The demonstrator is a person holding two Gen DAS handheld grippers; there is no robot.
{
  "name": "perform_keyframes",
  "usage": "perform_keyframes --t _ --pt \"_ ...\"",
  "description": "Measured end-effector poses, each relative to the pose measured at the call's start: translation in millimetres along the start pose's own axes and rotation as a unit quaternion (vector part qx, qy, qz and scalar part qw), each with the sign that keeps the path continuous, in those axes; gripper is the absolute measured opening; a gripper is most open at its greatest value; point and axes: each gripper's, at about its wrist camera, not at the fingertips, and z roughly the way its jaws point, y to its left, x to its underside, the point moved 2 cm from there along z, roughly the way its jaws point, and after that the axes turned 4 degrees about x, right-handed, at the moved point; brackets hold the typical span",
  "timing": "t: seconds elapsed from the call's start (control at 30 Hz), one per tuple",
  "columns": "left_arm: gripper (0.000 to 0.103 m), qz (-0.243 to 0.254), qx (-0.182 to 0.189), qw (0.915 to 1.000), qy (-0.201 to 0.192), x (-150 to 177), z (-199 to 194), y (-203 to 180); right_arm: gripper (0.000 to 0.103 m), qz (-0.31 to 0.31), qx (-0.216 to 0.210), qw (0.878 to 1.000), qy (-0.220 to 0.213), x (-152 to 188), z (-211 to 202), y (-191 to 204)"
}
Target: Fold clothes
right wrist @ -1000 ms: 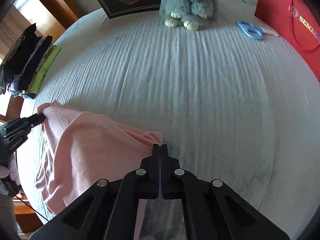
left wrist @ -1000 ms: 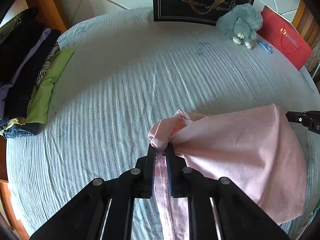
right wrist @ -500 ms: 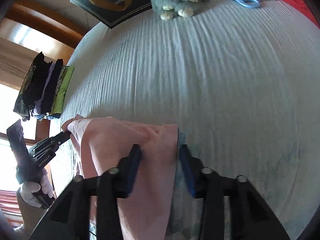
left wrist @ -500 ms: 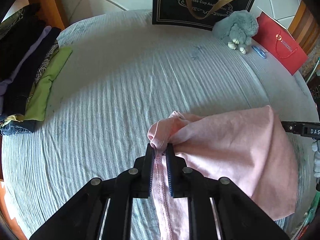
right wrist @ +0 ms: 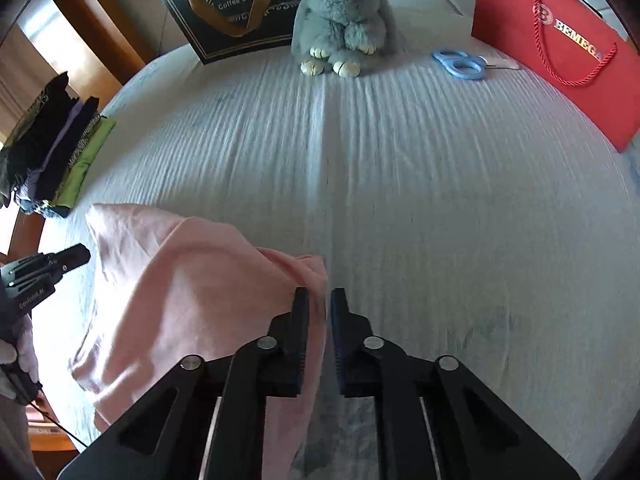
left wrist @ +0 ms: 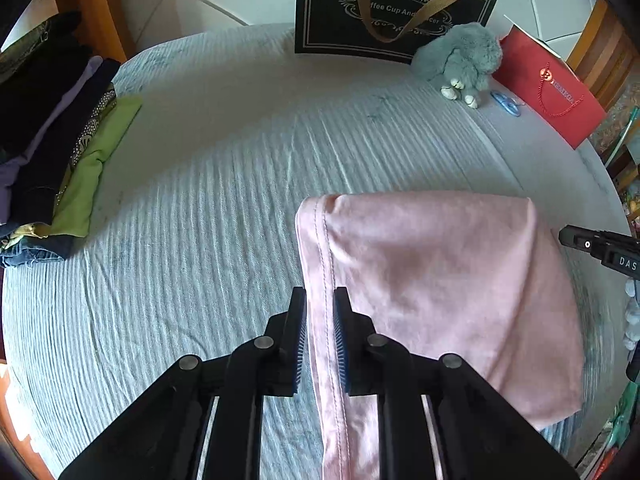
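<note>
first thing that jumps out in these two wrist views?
The pink garment, lying near the front of the striped bed cover, with the left tool straddling its stitched hem and the right tool at its other edge. Next, the grey plush rabbit at the far edge, between the black gift bag and red gift bag.
</note>
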Motion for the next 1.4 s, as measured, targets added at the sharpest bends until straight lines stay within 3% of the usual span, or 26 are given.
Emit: perform_keyframes --t 0.03,0.1,0.2,0.33,0.47,0.53,0.57,0.6,0.63,0.67,0.7,0.87,0.97,1.03,1.1,1.17,1.2,1.23,1.3,1.4 --pt "0.043 0.001 0.007 1.0000 -0.004 6.7 -10.5 -3.9 0.030 0.006 -0.011 1.000 -0.008 2.6 -12.0 -3.0" --pt "0.060 0.006 0.020 0.9998 -0.007 23.6 -27.2 -11.4 0.036 0.007 -0.042 0.999 -0.009 16.1 -33.2 -5.5" --pt "0.060 0.010 0.021 0.9997 0.004 55.3 -39.1 -21.4 0.042 -0.002 -0.076 0.997 0.012 48.6 -50.9 1.6" --pt "0.060 -0.007 0.021 0.9993 0.030 82.2 -31.4 -17.0 0.042 -0.005 -0.083 0.996 0.044 95.4 -56.7 6.7" --pt "0.060 -0.029 0.025 0.9980 0.050 100.1 -17.0 -16.8 0.042 0.016 -0.095 0.993 0.067 122.4 -50.0 5.0" --pt "0.059 -0.038 0.049 0.9971 0.045 102.4 -12.9 -21.3 0.042 0.020 -0.103 0.992 0.067 124.9 -47.4 9.0" --pt "0.056 -0.044 0.057 0.9963 0.047 103.6 -10.4 -24.2 0.042 0.022 -0.107 0.992 0.066 125.2 -45.8 11.8" --pt "0.025 -0.042 0.057 0.9963 0.048 104.9 -9.9 -28.5 0.043 0.021 -0.109 0.992 0.066 125.8 -43.9 14.9" --pt "0.006 -0.040 0.056 0.9964 0.050 106.2 -9.3 -32.8 0.039 0.009 -0.098 0.993 0.071 127.1 -40.1 20.4" --pt "0.006 -0.038 0.057 0.9964 0.051 107.6 -9.4 -37.0 0.029 -0.003 -0.086 0.993 0.077 128.4 -36.3 25.9" --pt "0.005 -0.038 0.063 0.9962 0.047 109.5 -15.1 -40.2 0.008 -0.016 -0.073 0.994 0.081 129.6 -33.2 31.1" --pt "0.005 -0.053 0.081 0.9946 0.037 129.1 -49.5 -39.5 0.006 -0.031 -0.026 0.996 0.079 136.2 -51.9 24.6" --pt "0.006 -0.039 0.041 0.9955 0.076 149.3 -30.0 -31.9 0.006 -0.032 -0.003 0.994 0.103 146.6 -44.4 13.0" --pt "0.010 -0.047 0.051 0.9947 0.076 146.2 -31.7 -29.5 0.004 -0.031 0.002 0.993 0.110 152.5 -37.4 6.5" --pt "0.015 -0.042 0.056 0.9957 0.060 135.6 -40.5 -30.8 0.005 -0.023 -0.007 0.996 0.087 146.6 -46.9 2.8" --pt "0.026 -0.030 0.058 0.9974 0.029 115.5 -53.9 -34.9 0.005 -0.030 -0.025 0.998 0.052 129.9 -55.8 7.1" --pt "0.039 -0.025 0.061 0.9978 0.012 104.1 -59.6 -36.8 0.006 -0.034 -0.034 0.998 0.035 121.5 -60.3 9.2" --pt "0.046 -0.020 0.060 0.9980 -0.003 91.5 -61.6 -38.0 0.013 -0.038 -0.042 0.998 0.018 112.5 -64.6 11.9" --pt "0.047 -0.013 0.049 0.9984 -0.026 64.5 -56.3 -38.2 0.024 -0.045 -0.048 0.998 -0.012 89.9 -66.4 25.0" --pt "0.047 -0.007 0.023 0.9991 -0.035 27.7 -31.3 -26.2 0.033 -0.048 -0.063 0.997 -0.021 59.0 -48.6 39.0"
